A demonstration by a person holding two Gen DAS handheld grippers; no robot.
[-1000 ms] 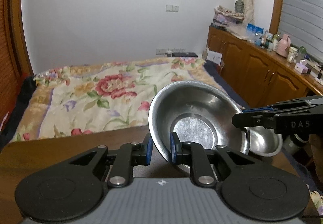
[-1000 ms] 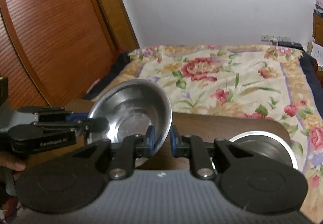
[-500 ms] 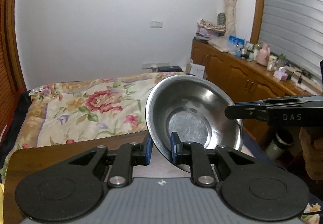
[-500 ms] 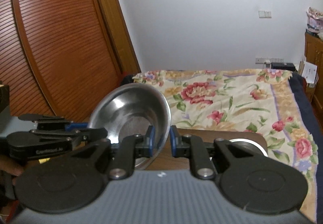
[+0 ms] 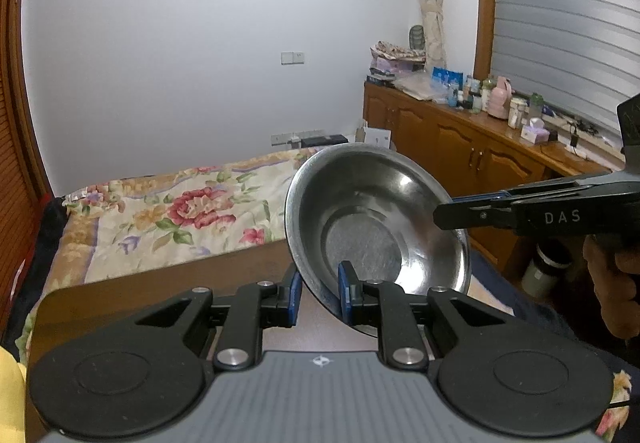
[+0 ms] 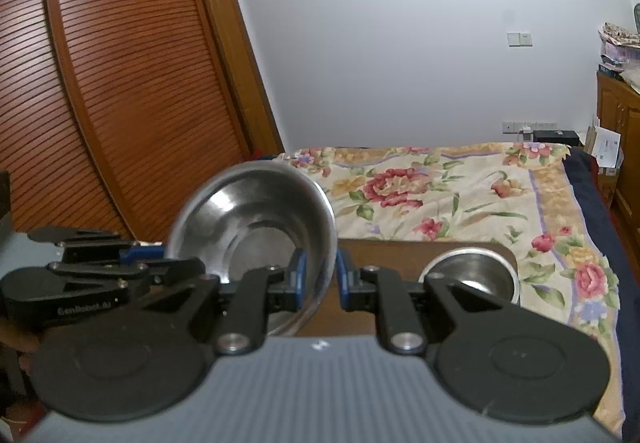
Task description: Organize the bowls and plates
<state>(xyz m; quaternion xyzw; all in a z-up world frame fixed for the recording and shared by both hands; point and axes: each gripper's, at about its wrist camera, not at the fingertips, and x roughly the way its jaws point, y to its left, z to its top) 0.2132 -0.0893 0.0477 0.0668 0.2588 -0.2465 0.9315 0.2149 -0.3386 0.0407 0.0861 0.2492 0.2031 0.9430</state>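
A large steel bowl (image 5: 372, 227) is held in the air above the brown table (image 5: 168, 283), tilted. My left gripper (image 5: 319, 293) is shut on its near rim. My right gripper (image 6: 319, 277) is shut on the opposite rim of the same bowl (image 6: 256, 219); it shows from the right in the left wrist view (image 5: 448, 217). The left gripper shows at the left in the right wrist view (image 6: 160, 261). A smaller steel bowl (image 6: 476, 275) stands on the table's far right corner (image 6: 400, 255).
A bed with a floral cover (image 5: 172, 215) lies beyond the table. A wooden sideboard (image 5: 460, 147) with bottles runs along the right wall. A slatted wooden wardrobe (image 6: 120, 83) stands at the left.
Both grippers have lifted the large bowl higher above the table and both views have tilted up. The small bowl has dropped out of the left wrist view.
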